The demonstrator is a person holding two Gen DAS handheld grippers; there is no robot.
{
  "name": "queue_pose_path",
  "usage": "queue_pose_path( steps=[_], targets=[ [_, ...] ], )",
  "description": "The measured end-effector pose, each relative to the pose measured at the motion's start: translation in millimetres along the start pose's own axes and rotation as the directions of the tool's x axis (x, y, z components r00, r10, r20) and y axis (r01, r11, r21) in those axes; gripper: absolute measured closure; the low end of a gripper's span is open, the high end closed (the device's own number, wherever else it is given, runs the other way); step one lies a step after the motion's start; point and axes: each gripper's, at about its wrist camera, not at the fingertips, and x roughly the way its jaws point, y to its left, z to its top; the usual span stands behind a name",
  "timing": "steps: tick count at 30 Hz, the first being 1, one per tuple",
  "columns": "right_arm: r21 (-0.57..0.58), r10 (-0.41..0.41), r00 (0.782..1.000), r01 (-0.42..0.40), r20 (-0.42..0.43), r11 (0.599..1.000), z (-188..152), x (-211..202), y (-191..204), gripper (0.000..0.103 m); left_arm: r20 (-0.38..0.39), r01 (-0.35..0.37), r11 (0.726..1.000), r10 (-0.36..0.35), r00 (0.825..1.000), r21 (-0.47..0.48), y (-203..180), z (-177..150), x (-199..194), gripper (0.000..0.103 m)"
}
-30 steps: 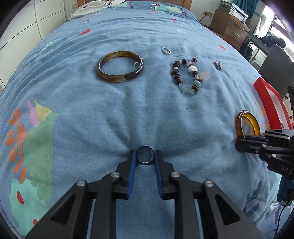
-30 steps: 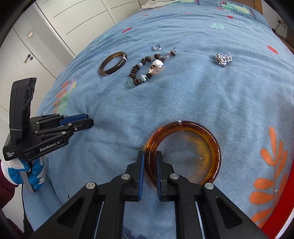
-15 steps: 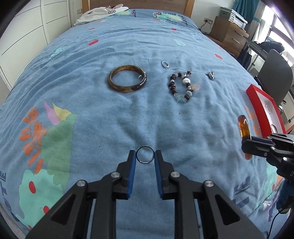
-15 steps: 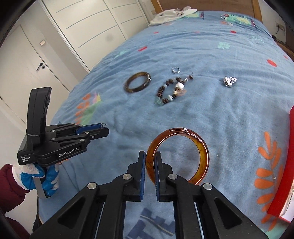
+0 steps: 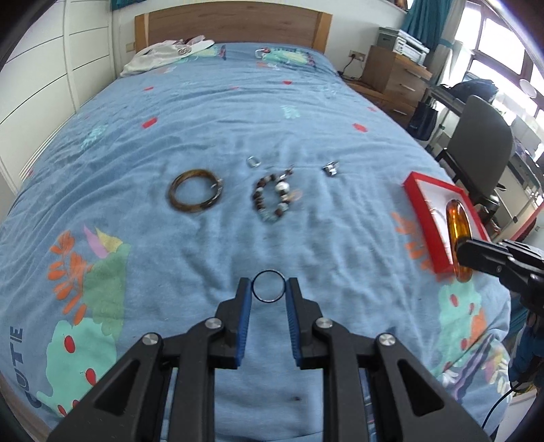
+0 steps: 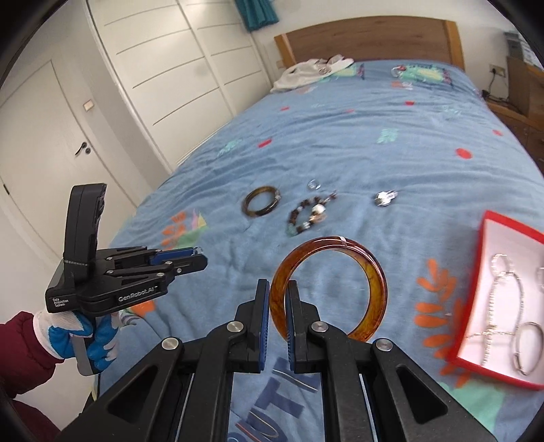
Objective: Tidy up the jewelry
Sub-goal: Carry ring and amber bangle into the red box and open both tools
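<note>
My left gripper (image 5: 268, 286) is shut on a thin dark ring (image 5: 262, 274), held above the blue bedspread. My right gripper (image 6: 278, 289) is shut on an amber bangle (image 6: 375, 268), lifted off the bed; the bangle also shows edge-on in the left wrist view (image 5: 459, 231). A red jewelry box (image 6: 476, 299) with a white lining holds silver chains and hoops at the right. On the bed lie a dark brown bangle (image 5: 195, 190), a beaded bracelet (image 5: 272, 200), a small silver ring (image 5: 253, 162) and a silver charm (image 5: 330, 169).
The bed has a wooden headboard (image 5: 231, 27) and white clothes (image 5: 163, 54) near the pillow end. White wardrobes (image 6: 170, 68) stand to the left. A chair (image 5: 482, 149) and a wooden cabinet (image 5: 391, 71) stand to the right.
Both grippers have risen well above the bed, each carrying its piece. The red box has come into view near the amber bangle.
</note>
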Motion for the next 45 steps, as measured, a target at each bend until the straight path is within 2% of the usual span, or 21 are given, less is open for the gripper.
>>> queue_pose_path(
  steps=[9, 16, 22, 28, 33, 39, 45],
  targets=[
    [0.07, -0.14, 0.987, 0.134, 0.079, 0.988, -3.3, -75.3, -62.6, 0.094, 0.034, 0.114, 0.99, -0.117, 0.993, 0.079, -83.7, 30.4, -14.9, 0.084],
    [0.134, -0.216, 0.973, 0.204, 0.081, 0.97, -8.2, -107.4, -124.7, 0.094, 0.024, 0.186, 0.967, -0.193, 0.981, 0.174, -162.2, 53.3, -4.7, 0.084],
    [0.151, -0.243, 0.969, 0.233, 0.049, 0.961, -5.3, -101.0, -169.7, 0.094, -0.003, 0.228, 0.95, -0.232, 0.973, 0.214, -217.9, 73.4, 24.1, 0.084],
    [0.155, -0.228, 0.974, 0.226, -0.005, 0.962, -5.6, -81.7, -208.2, 0.094, -0.049, 0.255, 0.937, -0.251, 0.967, 0.238, -261.1, 86.0, 64.7, 0.084],
    [0.152, -0.221, 0.972, 0.23, -0.077, 0.961, -9.8, -60.2, -237.4, 0.094, -0.104, 0.267, 0.933, -0.249, 0.963, 0.242, -283.9, 86.5, 101.2, 0.084],
    [0.108, -0.222, 0.961, 0.241, -0.168, 0.964, -10.6, -35.0, -261.3, 0.094, -0.158, 0.256, 0.943, -0.225, 0.962, 0.214, -293.8, 86.7, 143.8, 0.084],
    [0.101, -0.214, 0.956, 0.237, -0.2, 0.966, -13.5, -19.0, -275.9, 0.093, -0.198, 0.246, 0.943, -0.203, 0.959, 0.224, -302.3, 82.4, 168.5, 0.084]
  ],
)
